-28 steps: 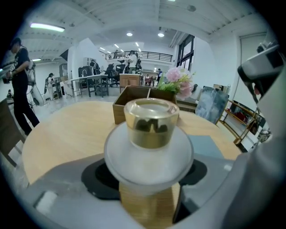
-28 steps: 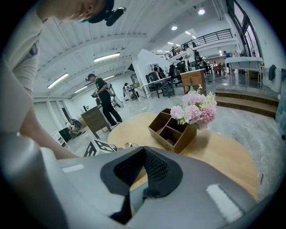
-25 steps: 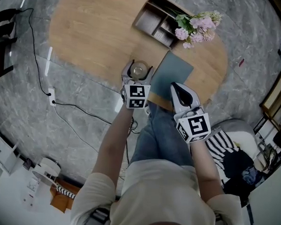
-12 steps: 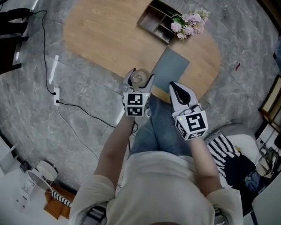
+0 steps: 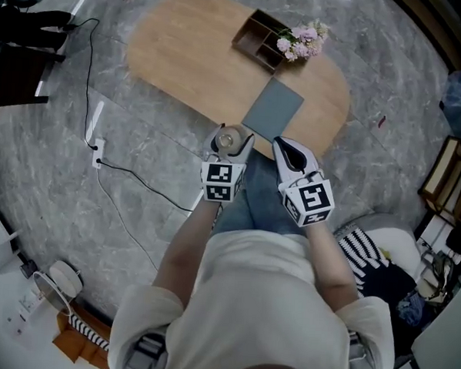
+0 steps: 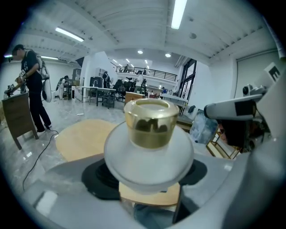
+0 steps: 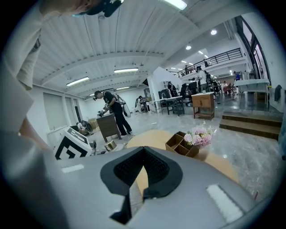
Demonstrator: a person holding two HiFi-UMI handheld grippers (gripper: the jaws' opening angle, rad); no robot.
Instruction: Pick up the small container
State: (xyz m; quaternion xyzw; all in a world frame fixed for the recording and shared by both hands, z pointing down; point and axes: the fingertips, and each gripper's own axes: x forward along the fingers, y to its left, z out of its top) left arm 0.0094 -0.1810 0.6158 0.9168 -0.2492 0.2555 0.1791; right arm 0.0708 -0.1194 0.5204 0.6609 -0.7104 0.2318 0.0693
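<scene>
Wooden table [image 5: 191,54], marble floor [image 5: 138,175]; small container [image 6: 151,123] in left tool [image 5: 231,140]

Figure: surroundings ahead of and beside the two hand-held grippers.

An oval wooden table [image 5: 191,54] lies beyond the left gripper [image 5: 230,140] and the right gripper [image 5: 283,147]. A grey mat [image 5: 273,110] rests on the table by its near edge, just ahead of and between the two grippers. Farther out on the table stands a wooden compartment box [image 5: 257,36], with pink flowers [image 5: 301,42] at its right end. On the marbled floor [image 5: 52,201], a white power strip [image 5: 98,144] lies well left of the left gripper, and a striped cloth [image 5: 360,244] lies behind and to the right of the right gripper.
</scene>
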